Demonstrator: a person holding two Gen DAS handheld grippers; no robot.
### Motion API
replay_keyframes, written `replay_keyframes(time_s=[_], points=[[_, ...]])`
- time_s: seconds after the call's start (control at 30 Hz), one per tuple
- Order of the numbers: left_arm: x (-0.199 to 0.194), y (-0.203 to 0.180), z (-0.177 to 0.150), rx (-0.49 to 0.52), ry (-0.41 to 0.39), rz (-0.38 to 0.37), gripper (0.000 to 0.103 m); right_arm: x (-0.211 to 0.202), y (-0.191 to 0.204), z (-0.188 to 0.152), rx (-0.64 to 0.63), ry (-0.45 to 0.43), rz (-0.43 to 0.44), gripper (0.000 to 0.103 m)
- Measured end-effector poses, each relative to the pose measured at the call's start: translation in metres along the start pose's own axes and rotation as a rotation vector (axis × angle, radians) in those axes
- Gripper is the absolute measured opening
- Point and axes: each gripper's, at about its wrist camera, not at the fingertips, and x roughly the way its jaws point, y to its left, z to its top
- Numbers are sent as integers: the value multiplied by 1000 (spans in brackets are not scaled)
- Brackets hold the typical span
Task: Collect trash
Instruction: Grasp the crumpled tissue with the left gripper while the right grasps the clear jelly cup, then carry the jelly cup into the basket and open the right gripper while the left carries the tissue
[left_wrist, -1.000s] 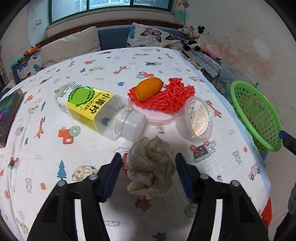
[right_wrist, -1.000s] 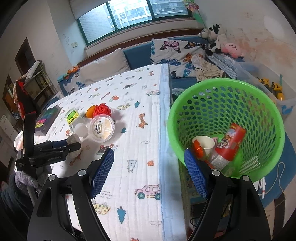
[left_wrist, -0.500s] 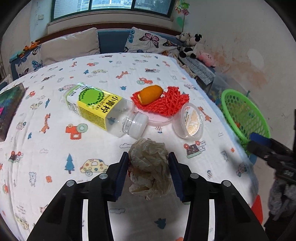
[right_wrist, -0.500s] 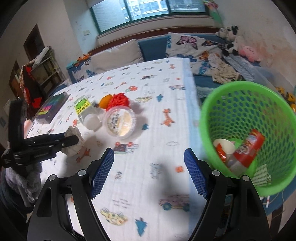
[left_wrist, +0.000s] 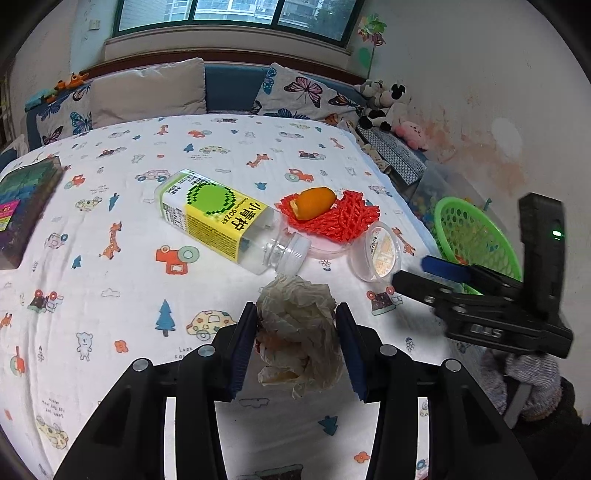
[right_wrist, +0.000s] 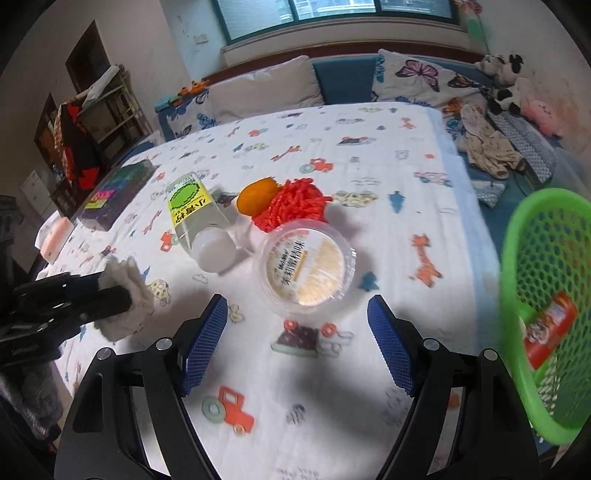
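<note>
Two views, left wrist first:
Left gripper state: we see the left gripper (left_wrist: 295, 343) narrowed onto the crumpled off-white paper wad (left_wrist: 299, 332); both blue pads press its sides, and the jaws have just been closing with the wad between them.
Wad position: we judge it held clear of the white cartoon-print tablecloth (left_wrist: 110, 258), though the gap under it is hard to read.
Key relation: the green perforated plastic basket (left_wrist: 476, 236) lies to the right of the left gripper, off the table edge, with the right gripper (left_wrist: 424, 273) between them.
Table trash: the clear plastic bottle with a yellow-green label (left_wrist: 221, 218) lies on its side, long axis running from far left to near right, white cap nearest us; beyond its cap sit orange peel (left_wrist: 316, 197) on red foam fruit netting (left_wrist: 343, 218) and a clear round lidded plastic cup (left_wrist: 380, 251).

Right wrist view:
Right gripper state: we see the right gripper (right_wrist: 297, 345) standing wide, with nothing between its pads.
Nearest target: the cup (right_wrist: 306, 266) lies just ahead of the fingertips, on centre; the right hand is nearer to it than the left.
Left gripper: visible at far left (right_wrist: 122, 295), gripping the wad (right_wrist: 125, 288).
Basket contents: the basket (right_wrist: 517, 236) at right holds a red printed packet (right_wrist: 546, 332); other contents we cannot tell.
Next move, judged: carry the wad rightward over the basket rim.
</note>
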Motion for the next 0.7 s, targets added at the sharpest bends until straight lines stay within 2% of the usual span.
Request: replay_keyframes(time_s=[0.27, 0.47, 0.57, 0.7], points=[[-4, 4, -1, -1, -6, -11, 43, 32, -4, 11, 18, 43, -26, 78], [-5, 6, -1, -1, -4, -11, 43, 39, -6, 15, 31, 47, -22, 78], [-5, 6, -1, 2, -1, -13, 43, 39, -4, 16, 27, 47, -22, 71], [-4, 3, 0, 8, -1, -16, 43, 33, -4, 15, 20, 35, -24, 70]])
